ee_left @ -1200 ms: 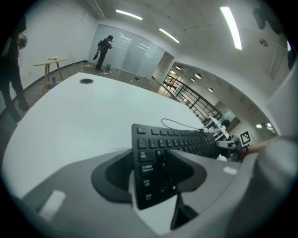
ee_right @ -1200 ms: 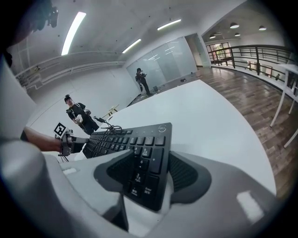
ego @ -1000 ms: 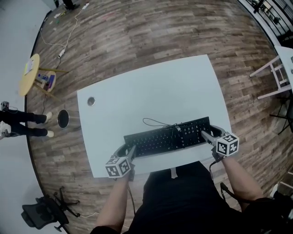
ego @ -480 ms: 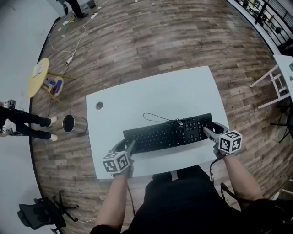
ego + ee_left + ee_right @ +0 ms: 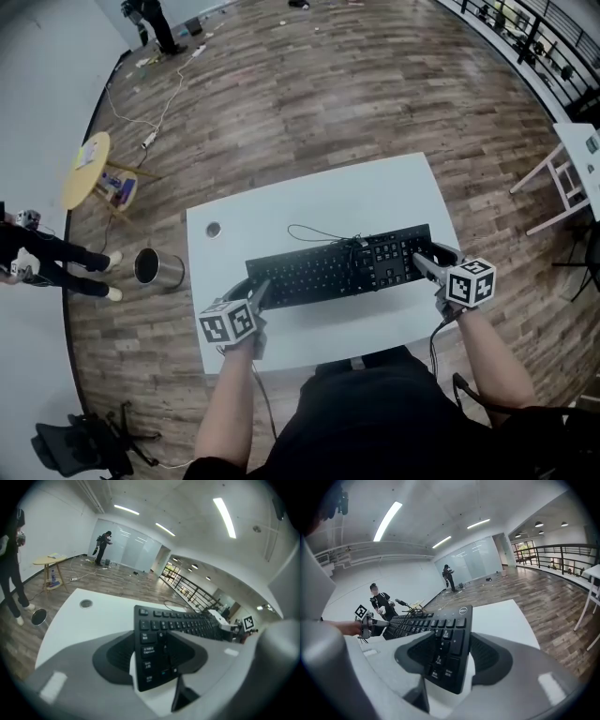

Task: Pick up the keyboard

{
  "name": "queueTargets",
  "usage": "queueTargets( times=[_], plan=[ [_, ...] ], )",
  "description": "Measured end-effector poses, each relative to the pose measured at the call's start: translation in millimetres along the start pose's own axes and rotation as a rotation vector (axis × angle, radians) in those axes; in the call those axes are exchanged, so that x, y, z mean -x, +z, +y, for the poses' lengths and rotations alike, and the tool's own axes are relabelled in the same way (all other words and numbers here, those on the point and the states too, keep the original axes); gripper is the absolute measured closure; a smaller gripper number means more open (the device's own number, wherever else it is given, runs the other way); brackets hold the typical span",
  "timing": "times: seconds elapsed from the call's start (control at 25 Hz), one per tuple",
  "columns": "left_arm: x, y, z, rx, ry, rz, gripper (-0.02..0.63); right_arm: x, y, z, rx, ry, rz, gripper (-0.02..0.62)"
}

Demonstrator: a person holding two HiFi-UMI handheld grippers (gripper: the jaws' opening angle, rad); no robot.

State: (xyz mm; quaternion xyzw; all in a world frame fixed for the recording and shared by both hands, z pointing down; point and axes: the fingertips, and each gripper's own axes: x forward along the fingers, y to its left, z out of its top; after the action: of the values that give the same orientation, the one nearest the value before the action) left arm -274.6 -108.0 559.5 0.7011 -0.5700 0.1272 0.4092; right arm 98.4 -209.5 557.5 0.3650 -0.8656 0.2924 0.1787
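The keyboard (image 5: 337,267), black with a number pad at its right end, is held lengthwise across the near half of the white tabletop (image 5: 375,192), carried at both short ends. Its right end reaches nearly to the tabletop's right edge. In both gripper views it looks raised off the tabletop, with white surface showing under its edges, though how far it is clear cannot be told. The left gripper (image 5: 255,298) is closed on the keyboard's left end, partly spread by the slab, with a dark pad against each face and the end keys showing between them. The right gripper (image 5: 427,264) clamps the number-pad end the same way, its jaws a little wider and a pad on each side of the board. A thin black cable (image 5: 314,234) runs from the keyboard's back edge and loops toward the middle of the tabletop. A small round port (image 5: 214,229) sits near the tabletop's far left corner. On the wooden floor (image 5: 309,84) just off the tabletop's left edge stands a metal bin (image 5: 157,267). Farther out on that side are a round yellow side table (image 5: 86,169) and a standing person (image 5: 47,258). A white stool (image 5: 553,187) stands well off the tabletop's right edge.
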Motion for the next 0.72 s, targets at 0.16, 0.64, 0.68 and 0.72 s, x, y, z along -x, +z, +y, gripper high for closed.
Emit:
queueTargets(
  times=[0.16,0.64,0.68,0.72],
  plan=[
    [9,26,1,-0.002,0.001,-0.002,0.407,-1,25,10,0.005,0.003,-0.019,0.367],
    [42,110,-13,-0.071,0.008,-0.093,0.403,10,109,35,0.048,-0.008,-0.124,0.367],
    [45,117,-14,-0.078,0.006,-0.101,0.403,11,115,38,0.053,-0.006,-0.136,0.367],
    [49,123,-14,-0.085,0.006,-0.110,0.403,11,120,41,0.058,-0.005,-0.148,0.367]
  ],
)
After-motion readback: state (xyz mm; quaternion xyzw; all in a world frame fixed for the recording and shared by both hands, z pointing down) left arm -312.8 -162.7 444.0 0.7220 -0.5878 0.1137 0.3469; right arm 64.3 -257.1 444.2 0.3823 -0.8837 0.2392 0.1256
